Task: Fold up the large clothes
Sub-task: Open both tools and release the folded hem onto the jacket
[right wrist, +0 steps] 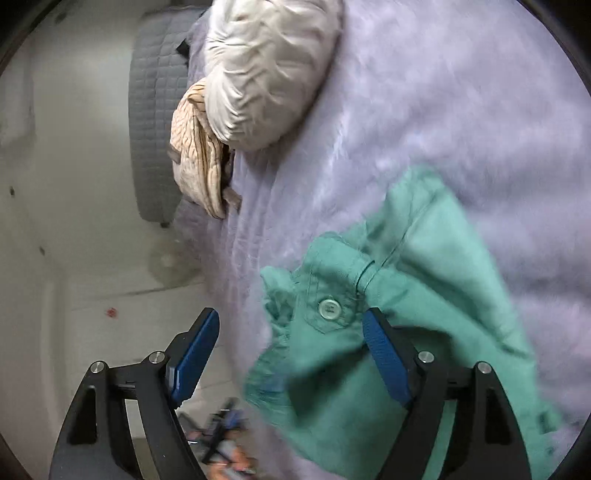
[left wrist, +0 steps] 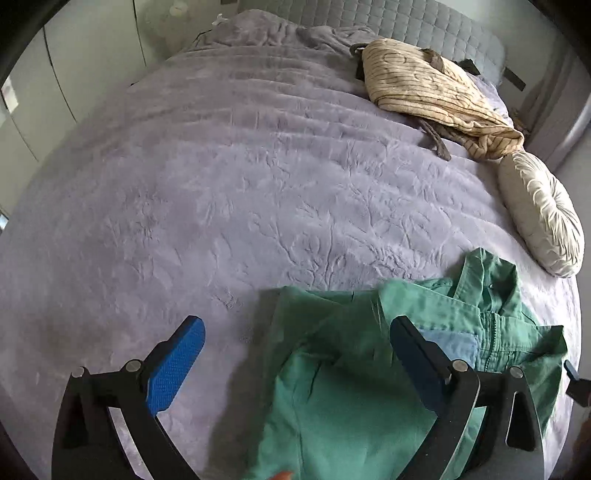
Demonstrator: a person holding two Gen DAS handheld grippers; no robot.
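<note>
On the near edge of the bed (left wrist: 207, 192), covered in a lilac plush blanket, the green trousers (left wrist: 332, 387) are lying crumpled, and you are holding both tools over them.

Your left tool (left wrist: 297, 343) is hovering with its blue-padded fingers (left wrist: 177, 365) spread wide apart; the left finger is sitting above bare blanket, while the right finger is overlapping the green fabric near the open zip fly (left wrist: 493, 332). Whether that finger is touching the cloth you cannot tell from this view. A pale blue patch of lining (left wrist: 450, 341) is showing just beside the fly.

Your right tool (right wrist: 291, 354) is also standing open, jaws well apart. Its right finger is sitting against the bunched waistband, just beside the green button (right wrist: 330, 307), and its left finger is hanging off the side of the bed over the pale floor. Nothing is clamped between the pads. The trousers look motion-blurred in the right wrist view.

Farther up the bed, a round pleated cream cushion (left wrist: 543, 218) is lying near the right edge, well apart from the trousers. Beyond it, a beige striped garment (left wrist: 432, 96) is lying heaped near the grey quilted headboard (left wrist: 388, 26), with a dark strap (left wrist: 439, 142) trailing from under it.
</note>
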